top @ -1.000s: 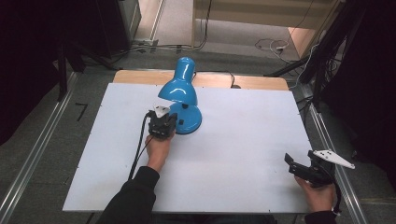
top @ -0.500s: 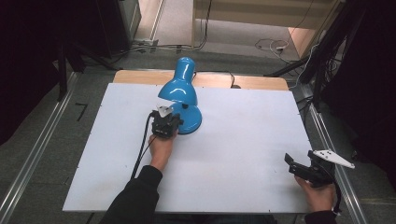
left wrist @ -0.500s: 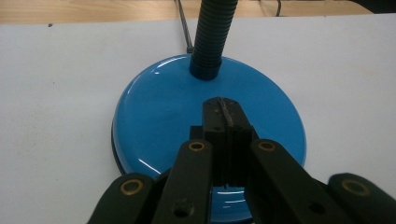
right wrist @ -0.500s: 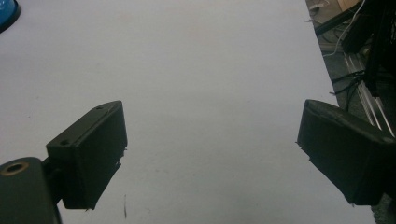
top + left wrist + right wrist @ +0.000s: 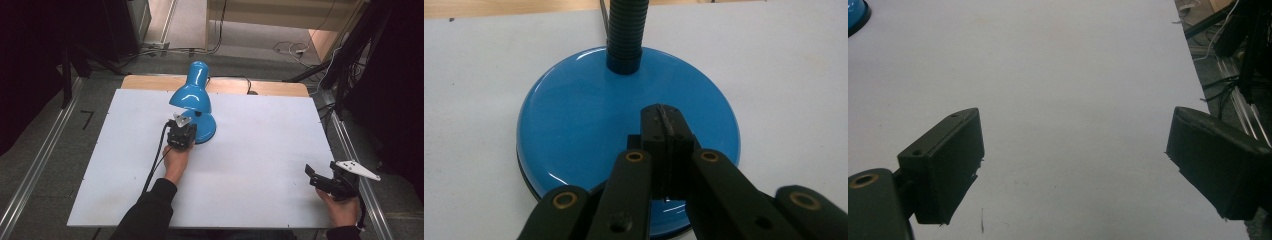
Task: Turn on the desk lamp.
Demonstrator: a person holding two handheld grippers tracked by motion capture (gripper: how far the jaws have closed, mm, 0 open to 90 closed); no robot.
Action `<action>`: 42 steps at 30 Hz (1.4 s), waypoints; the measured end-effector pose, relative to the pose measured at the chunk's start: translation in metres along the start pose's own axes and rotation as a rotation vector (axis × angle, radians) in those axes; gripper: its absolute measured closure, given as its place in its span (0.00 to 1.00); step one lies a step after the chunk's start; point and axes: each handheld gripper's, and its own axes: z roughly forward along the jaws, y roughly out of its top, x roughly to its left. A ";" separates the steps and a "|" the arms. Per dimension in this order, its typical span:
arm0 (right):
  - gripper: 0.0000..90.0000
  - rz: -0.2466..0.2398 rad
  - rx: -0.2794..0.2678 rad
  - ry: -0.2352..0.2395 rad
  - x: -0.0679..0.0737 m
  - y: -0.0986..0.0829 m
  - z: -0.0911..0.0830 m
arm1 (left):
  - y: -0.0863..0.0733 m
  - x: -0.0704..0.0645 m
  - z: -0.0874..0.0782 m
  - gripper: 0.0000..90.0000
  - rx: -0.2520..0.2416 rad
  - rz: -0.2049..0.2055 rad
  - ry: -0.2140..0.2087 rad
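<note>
Lamp (image 5: pixel 192 100) stood far-centre on tabletop (image 5: pixel 260 150) | my left claw (image 5: pixel 663 131) was pinched closed over its blue base (image 5: pixel 584 125), gripping nothing | right claw (image 5: pixel 1073 165) gaped wide, near-right | I judged any press needed a straight-down, gentle push.

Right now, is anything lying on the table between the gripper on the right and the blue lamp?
Nothing visible does. The right gripper sits near the table's right edge with its jaws wide apart, and only bare white tabletop stretches from it to the lamp. The left gripper, jaws together, is over the lamp's base.
</note>
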 end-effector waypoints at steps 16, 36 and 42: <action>0.08 0.002 0.001 0.002 0.000 0.000 -0.001 | -0.004 0.001 0.001 1.00 -0.010 -0.007 0.007; 0.08 0.005 -0.007 0.004 0.000 -0.001 -0.002 | -0.007 0.001 -0.001 1.00 -0.023 -0.007 0.016; 0.08 0.009 -0.002 0.002 -0.001 -0.001 -0.002 | -0.008 -0.001 -0.002 1.00 -0.025 0.013 0.029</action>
